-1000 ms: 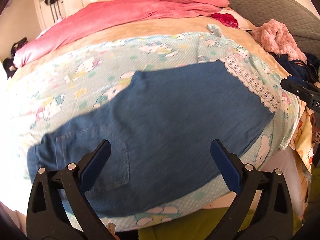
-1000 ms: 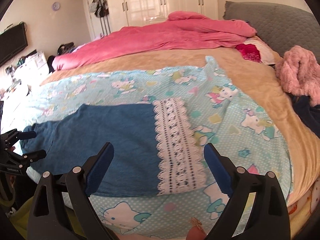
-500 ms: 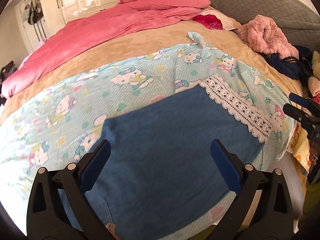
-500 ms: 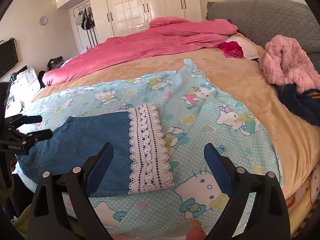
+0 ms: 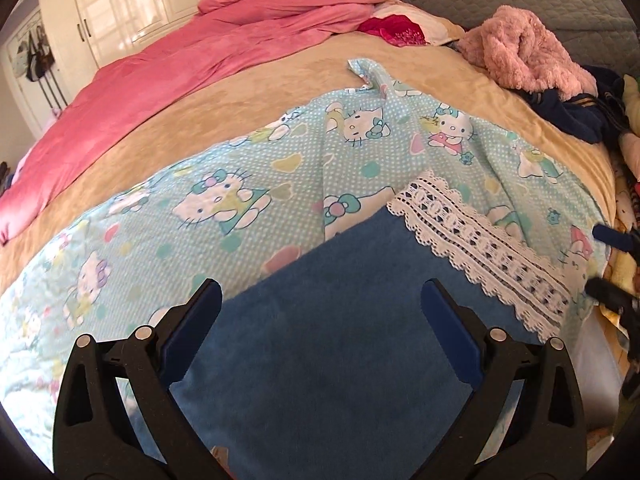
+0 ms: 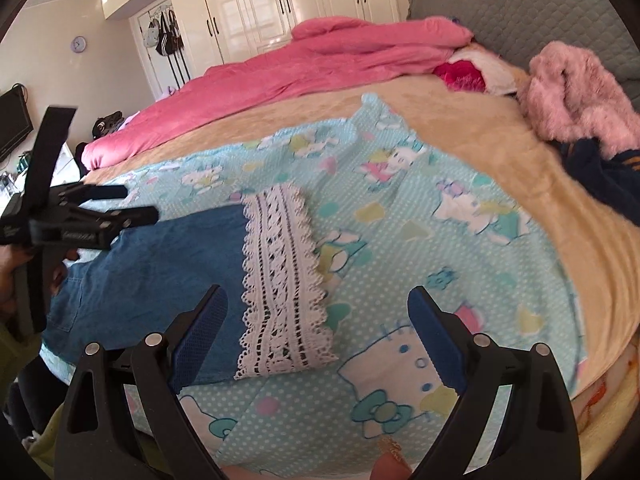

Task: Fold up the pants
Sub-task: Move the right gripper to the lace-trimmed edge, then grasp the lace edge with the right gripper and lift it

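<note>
Both claws have drifted toward the lace hem end, spread wide, holding nothing. Denim pants (image 5: 340,344) lie flat near the bed's (image 6: 500,152) front edge on the cartoon-cat sheet (image 6: 400,240). Looks soft, floppy; I'd pinch the lace hem (image 6: 280,280) corners with left claw (image 5: 322,332) and right claw (image 6: 318,336).

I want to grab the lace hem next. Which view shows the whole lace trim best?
The right wrist view: the lace trim lies whole and near-centred. In the left wrist view it runs off toward the right edge, slanted and distorted.

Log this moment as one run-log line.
pants: flat on bed | left hand-held gripper: open, empty | right hand-held gripper: open, empty
</note>
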